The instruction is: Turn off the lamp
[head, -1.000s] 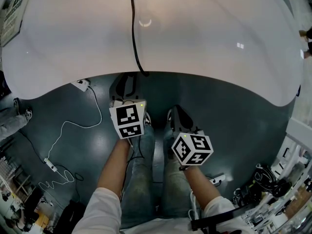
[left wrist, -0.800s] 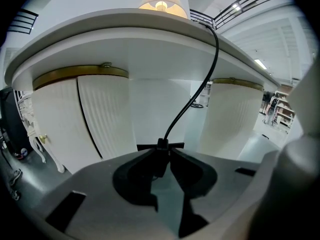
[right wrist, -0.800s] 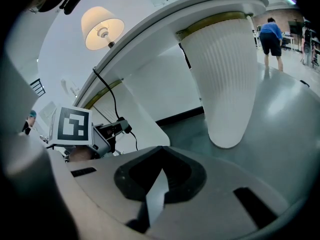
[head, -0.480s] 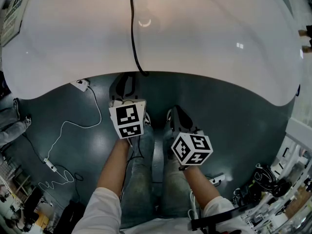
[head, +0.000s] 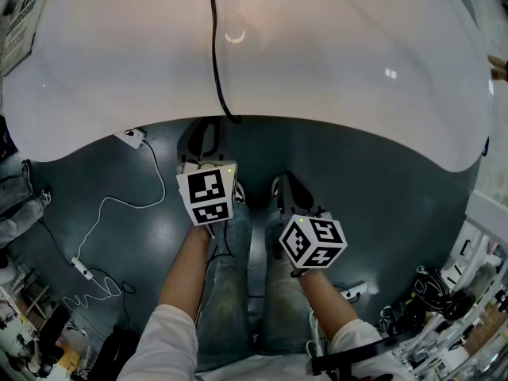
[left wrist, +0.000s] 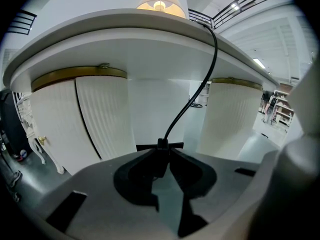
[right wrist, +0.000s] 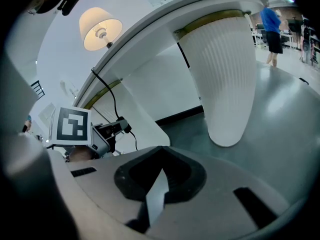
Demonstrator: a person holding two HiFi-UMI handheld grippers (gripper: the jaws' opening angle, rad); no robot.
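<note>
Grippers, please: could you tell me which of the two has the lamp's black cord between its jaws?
The left gripper: its jaws have just been closing on the black cord. The right gripper has nothing between its jaws.

White round table (head: 357,94); white cable (head: 163,182) snaking across floor (head: 397,213).

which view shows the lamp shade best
Right gripper view: the whole lit lamp shade shows above the table. In the left gripper view the table edge cuts it off; the head view shows only the cord.
</note>
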